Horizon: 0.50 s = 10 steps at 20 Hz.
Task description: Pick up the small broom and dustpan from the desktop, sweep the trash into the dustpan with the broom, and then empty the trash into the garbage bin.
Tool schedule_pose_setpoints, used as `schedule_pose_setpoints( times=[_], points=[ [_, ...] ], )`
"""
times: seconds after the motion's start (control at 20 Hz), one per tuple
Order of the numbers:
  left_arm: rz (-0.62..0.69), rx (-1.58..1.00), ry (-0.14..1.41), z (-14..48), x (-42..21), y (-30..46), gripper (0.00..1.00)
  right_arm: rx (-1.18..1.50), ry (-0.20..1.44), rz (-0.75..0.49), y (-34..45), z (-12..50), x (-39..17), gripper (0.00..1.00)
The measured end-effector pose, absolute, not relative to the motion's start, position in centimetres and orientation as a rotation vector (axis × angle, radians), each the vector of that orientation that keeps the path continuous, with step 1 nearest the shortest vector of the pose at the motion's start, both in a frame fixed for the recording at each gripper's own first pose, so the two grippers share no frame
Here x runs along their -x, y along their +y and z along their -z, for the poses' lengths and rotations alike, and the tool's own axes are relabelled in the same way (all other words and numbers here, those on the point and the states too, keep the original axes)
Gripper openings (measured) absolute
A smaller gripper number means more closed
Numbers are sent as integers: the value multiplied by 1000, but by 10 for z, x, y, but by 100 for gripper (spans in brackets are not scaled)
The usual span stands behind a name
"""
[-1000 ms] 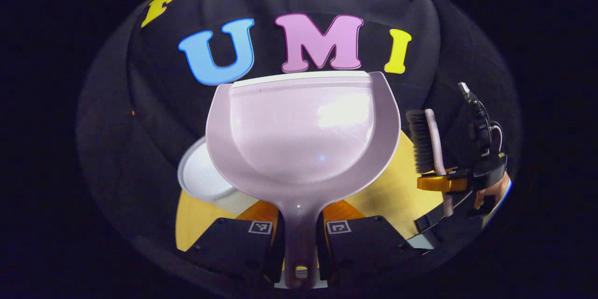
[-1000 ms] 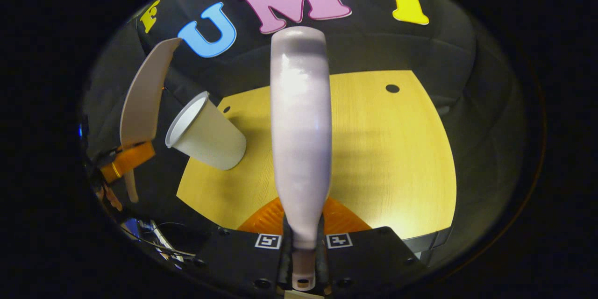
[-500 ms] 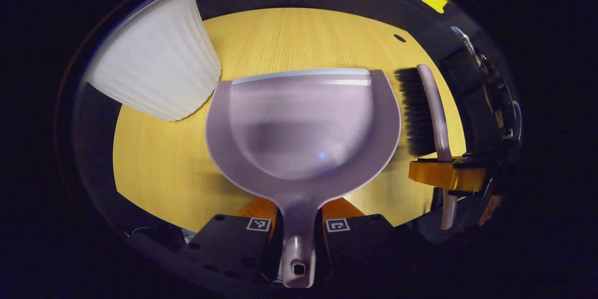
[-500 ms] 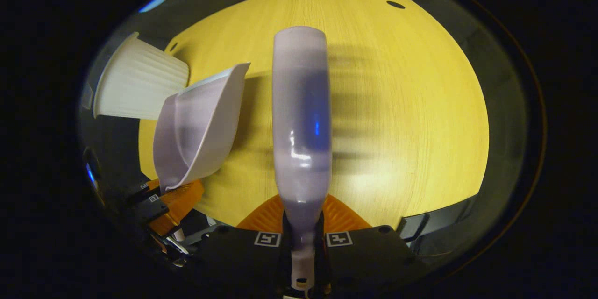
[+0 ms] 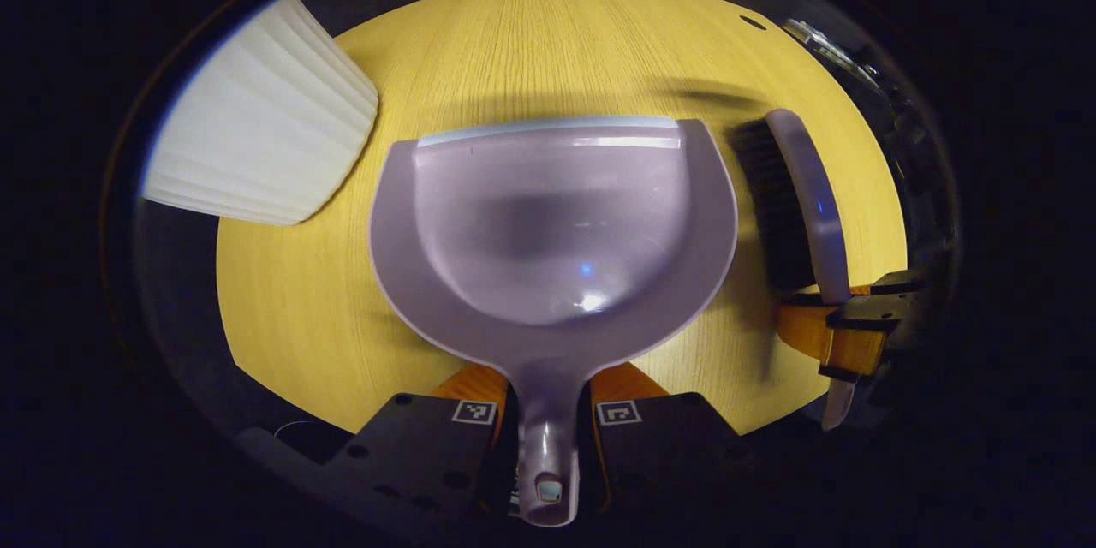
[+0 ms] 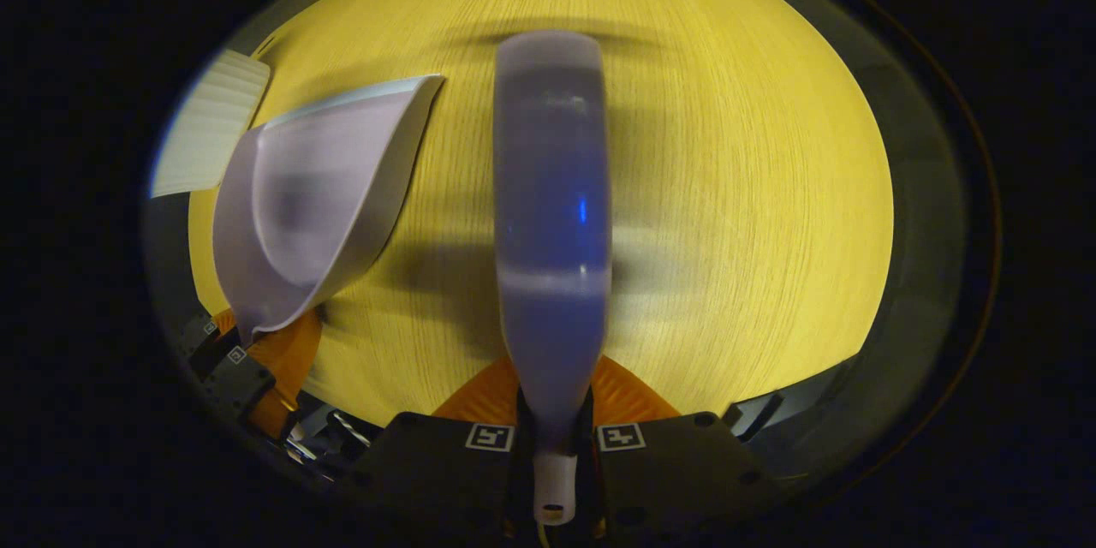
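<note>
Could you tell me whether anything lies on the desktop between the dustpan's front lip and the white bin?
Nothing visible does. In the left gripper view the dustpan faces bare wooden desktop, and the white ribbed bin stands off to its left, apart from the pan.

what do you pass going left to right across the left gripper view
white ribbed plastic bin → lilac plastic dustpan → small broom with black bristles and a lilac back → orange fingers of the other hand-held gripper

Dustpan (image 5: pixel 552 223) between bin (image 5: pixel 257 137) and broom (image 5: pixel 792 197)
</note>
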<state>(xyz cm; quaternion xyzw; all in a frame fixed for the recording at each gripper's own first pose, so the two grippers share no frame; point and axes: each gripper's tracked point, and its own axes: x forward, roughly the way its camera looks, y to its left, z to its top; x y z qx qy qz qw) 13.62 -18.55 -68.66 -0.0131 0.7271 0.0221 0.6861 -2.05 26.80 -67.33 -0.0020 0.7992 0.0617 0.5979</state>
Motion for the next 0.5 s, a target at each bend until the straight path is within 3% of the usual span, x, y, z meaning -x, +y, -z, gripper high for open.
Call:
schedule_pose_setpoints(
  times=[0.4,0.5],
  points=[
    [-11,6,1701,687,-132,-181,30,25,1900,-129,277,676,27,27],
    [-9,-41,1730,684,-128,-177,36,44,1891,-130,273,675,28,34]
  ],
)
